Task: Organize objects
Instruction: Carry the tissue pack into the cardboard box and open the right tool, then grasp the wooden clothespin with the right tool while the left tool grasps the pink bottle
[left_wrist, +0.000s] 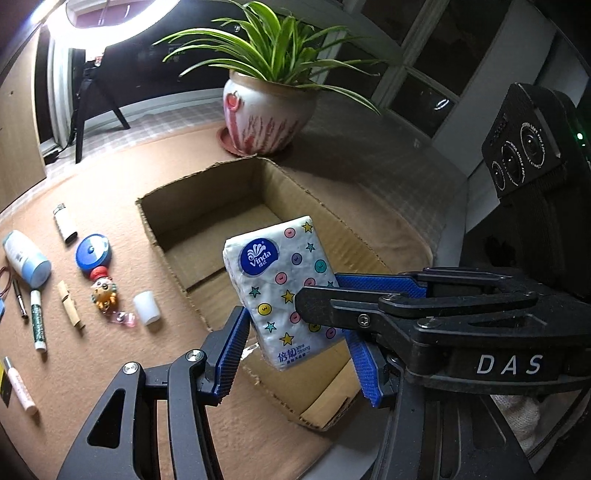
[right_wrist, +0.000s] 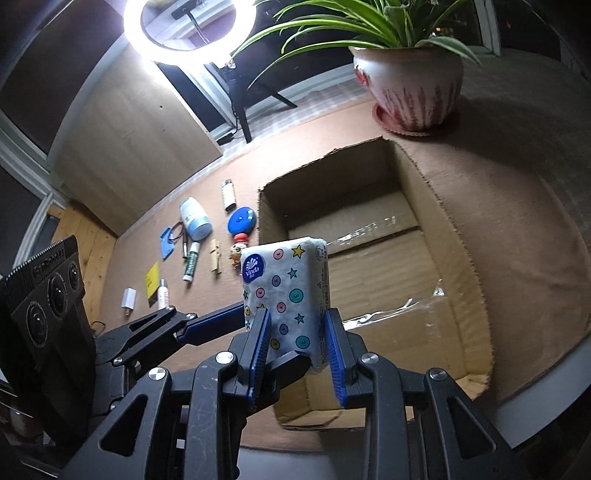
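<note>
Tissue pack (left_wrist: 282, 291), white with stars and dots, Vinda label: we hold it in the air over the near end of the open cardboard box (left_wrist: 207, 206). Our left gripper (left_wrist: 295, 354) clamps its wide faces; our right gripper (right_wrist: 299, 350) pinches its narrow sides. Left of the box on the tan mat (left_wrist: 110, 362): lighter (left_wrist: 64, 222), bottle (left_wrist: 27, 258), marker (left_wrist: 37, 319), keychain toy (left_wrist: 103, 290)

Black tool (right_wrist: 299, 347), ribbed blue pads, "DAS"-marked.

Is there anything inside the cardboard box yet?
No: the cardboard box shows only its bare taped floor, and the tissue pack is held above it.
</note>
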